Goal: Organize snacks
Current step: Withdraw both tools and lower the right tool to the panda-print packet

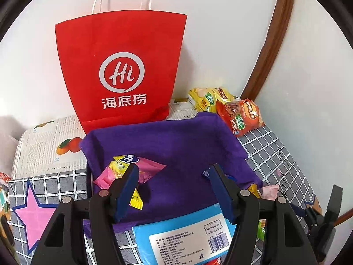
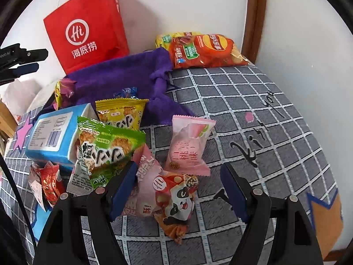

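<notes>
Left wrist view: the left gripper (image 1: 174,190) is spread wide and holds nothing. It hangs over a purple cloth-lined basket (image 1: 167,141), which stands on a grid-patterned tablecloth (image 1: 275,152) in front of a red paper bag (image 1: 121,66) set against the wall. A pink-and-yellow snack packet (image 1: 132,167) lies inside the basket near the left finger — judged to be an item already sorted there. A blue box (image 1: 183,238) lies at the near edge of the basket, below the fingers. Two chip bags, a yellow chip bag (image 1: 209,98) and a red chip bag (image 1: 240,114), rest behind the basket near the corner, apart from the small packets; why they lie there cannot be told.

Right wrist view: the right gripper (image 2: 178,192) is likewise open and empty. Between and just beyond its fingers lies a panda-print packet (image 2: 176,201), overlapping a pale pink packet beneath it. A pink peach packet (image 2: 189,145) lies just beyond, and a green packet (image 2: 106,145) and a yellow packet (image 2: 120,112) lean against the blue box. Several small packets are thus outside the basket, so the sorting appears only partly done.

Assessment: the right gripper's position suggests the panda-print packet is the next pick. The loose, overlapping wrappers are a risk — closing on it may also catch the pink packet beneath.
</notes>
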Available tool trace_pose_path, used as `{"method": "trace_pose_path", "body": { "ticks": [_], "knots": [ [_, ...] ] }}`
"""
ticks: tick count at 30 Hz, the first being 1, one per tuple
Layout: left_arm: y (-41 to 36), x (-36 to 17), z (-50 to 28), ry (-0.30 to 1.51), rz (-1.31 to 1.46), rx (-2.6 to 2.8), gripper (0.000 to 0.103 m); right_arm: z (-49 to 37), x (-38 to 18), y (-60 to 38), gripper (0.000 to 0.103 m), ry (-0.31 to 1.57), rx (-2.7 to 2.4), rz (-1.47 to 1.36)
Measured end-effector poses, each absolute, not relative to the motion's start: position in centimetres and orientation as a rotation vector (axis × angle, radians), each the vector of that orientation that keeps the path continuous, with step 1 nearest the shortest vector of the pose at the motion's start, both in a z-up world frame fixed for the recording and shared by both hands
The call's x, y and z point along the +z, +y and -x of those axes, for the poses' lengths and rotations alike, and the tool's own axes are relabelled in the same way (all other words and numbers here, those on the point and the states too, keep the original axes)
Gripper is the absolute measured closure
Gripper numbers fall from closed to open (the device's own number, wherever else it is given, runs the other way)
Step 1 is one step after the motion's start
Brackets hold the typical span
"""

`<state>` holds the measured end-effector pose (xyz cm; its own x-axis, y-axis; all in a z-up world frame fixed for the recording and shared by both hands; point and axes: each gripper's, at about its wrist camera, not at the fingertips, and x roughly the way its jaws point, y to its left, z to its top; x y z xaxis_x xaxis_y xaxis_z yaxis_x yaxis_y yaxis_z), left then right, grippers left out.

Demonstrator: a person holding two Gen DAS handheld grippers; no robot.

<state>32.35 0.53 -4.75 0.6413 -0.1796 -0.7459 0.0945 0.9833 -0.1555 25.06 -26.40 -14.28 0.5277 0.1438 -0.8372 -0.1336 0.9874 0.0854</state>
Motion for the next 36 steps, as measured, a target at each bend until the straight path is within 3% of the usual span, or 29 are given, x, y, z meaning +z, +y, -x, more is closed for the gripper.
{"method": "trace_pose_path", "body": {
  "ticks": [3, 9, 12, 21, 29, 32, 36],
  "knots": [
    [0.3, -4.7, -32.3, 0.860, 0.099, -0.159, 0.039, -24.8, -15.1, -25.5, 0.020, 1.034, 0.207, -0.009],
    [-0.2, -4.5, -32.1, 0.855, 0.082, -0.171, 0.039, -23.8, -16.9, -24.5, 0.023, 1.061, 0.197, 0.045],
    [-0.4, -4.4, -32.0, 0.852, 0.079, -0.170, 0.039, -22.7, -16.8, -25.3, 0.048, 1.042, 0.246, -0.025],
    [-1.6, -4.0, -30.5, 0.856, 0.027, -0.172, 0.039, -18.7, -16.3, -26.9, 0.049, 0.948, 0.212, -0.043],
    [0.2, -5.4, -24.5, 0.894, 0.050, -0.149, 0.039, -16.5, -15.3, -29.5, 0.049, 0.920, 0.173, -0.045],
    [0.4, -7.0, -21.6, 0.918, 0.060, -0.169, 0.030, -16.4, -15.9, -29.2, 0.049, 0.924, 0.190, -0.072],
    [0.1, -9.2, -18.2, 0.934, 0.007, -0.163, 0.027, -15.8, -16.5, -28.1, 0.049, 0.901, 0.181, -0.064]
  ]
}}
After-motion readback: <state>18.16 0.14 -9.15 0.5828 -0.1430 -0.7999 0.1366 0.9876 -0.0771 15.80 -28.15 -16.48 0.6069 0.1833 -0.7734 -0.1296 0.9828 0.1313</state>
